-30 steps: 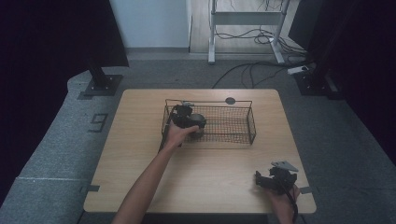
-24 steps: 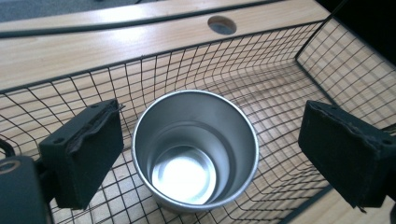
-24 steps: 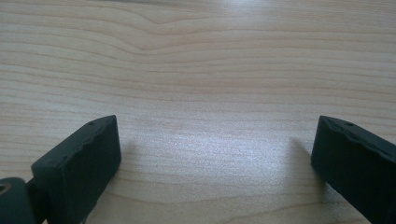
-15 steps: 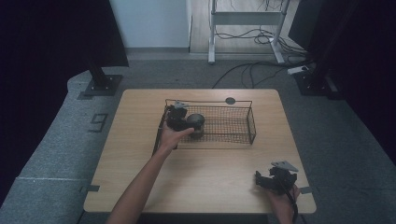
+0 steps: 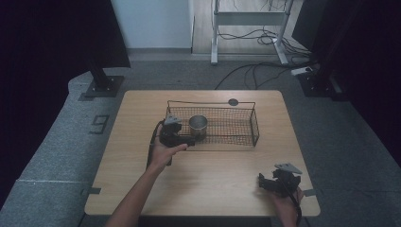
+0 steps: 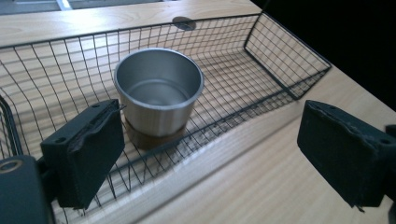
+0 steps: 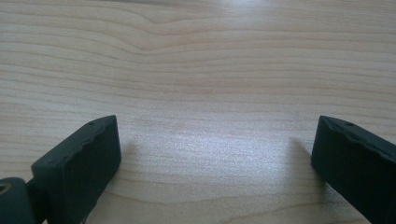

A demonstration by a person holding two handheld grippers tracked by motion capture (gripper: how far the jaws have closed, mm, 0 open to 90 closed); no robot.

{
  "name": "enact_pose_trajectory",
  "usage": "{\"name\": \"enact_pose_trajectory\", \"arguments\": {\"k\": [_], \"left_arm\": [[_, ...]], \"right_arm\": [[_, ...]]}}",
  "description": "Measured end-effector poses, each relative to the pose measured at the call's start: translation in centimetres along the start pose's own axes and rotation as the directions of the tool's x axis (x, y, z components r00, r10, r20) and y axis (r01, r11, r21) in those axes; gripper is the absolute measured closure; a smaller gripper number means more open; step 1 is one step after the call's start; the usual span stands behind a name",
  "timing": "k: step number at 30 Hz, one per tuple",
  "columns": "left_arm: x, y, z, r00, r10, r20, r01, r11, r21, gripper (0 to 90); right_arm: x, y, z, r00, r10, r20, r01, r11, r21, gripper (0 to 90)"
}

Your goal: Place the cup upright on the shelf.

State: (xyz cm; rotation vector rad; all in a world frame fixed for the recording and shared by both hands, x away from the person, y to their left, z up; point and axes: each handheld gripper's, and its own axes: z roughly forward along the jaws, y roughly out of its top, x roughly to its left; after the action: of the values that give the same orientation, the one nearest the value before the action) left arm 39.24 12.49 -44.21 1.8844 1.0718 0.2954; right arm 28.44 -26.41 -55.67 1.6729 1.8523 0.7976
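A shiny metal cup (image 5: pixel 198 125) stands upright on a brown base in the left part of a black wire basket (image 5: pixel 239 140). In the left gripper view the cup (image 6: pixel 159 93) is empty and sits behind the basket's near wall (image 6: pixel 219 126). My left gripper (image 5: pixel 188 141) hovers at the basket's front left corner, just outside the rim. It is open, its jaws wide apart with nothing between them (image 6: pixel 212 156), and the cup lies beyond them. My right gripper (image 5: pixel 263 181) rests low over the table's near right corner, open over bare wood (image 7: pixel 215 163).
A small dark disc (image 5: pixel 233 101) lies on the tabletop behind the basket, and is seen past the far rim as the disc (image 6: pixel 183 22). The basket's right half holds nothing. Dark stands and cables occupy the floor beyond the table (image 5: pixel 142 179).
My left gripper has drawn back from over the basket's left part toward the near left, outside the rim. The cup now stands uncovered in the basket. The right gripper has not moved.
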Motion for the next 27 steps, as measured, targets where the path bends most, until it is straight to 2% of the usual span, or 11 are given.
{"name": "enact_pose_trajectory", "arguments": {"k": [9,15,18,27], "left_arm": [[-0.7,-2.7,-2.7,0.9991,0.034,0.027,-0.034,0.9993,-0.014,7.8],[-0.6,-5.0,-4.1,0.9993,0.028,0.027,-0.028,0.9994,-0.019,8.5],[-0.4,-6.4,-4.4,0.9992,0.022,0.033,-0.022,0.9998,0.002,8.6],[0.0,-10.2,-4.5,0.9999,0.012,0.010,-0.013,0.9982,0.058,9.0]], "right_arm": [[0.0,0.0,0.0,1.0000,0.002,0.000,-0.002,1.000,0.000,1.6],[0.0,0.0,0.0,1.0000,0.002,0.000,-0.002,1.000,0.000,1.5],[0.0,0.0,0.0,1.0000,0.002,0.000,-0.002,1.000,0.000,1.6],[0.0,0.0,0.0,1.0000,0.002,0.001,-0.002,1.000,0.000,1.7]]}}
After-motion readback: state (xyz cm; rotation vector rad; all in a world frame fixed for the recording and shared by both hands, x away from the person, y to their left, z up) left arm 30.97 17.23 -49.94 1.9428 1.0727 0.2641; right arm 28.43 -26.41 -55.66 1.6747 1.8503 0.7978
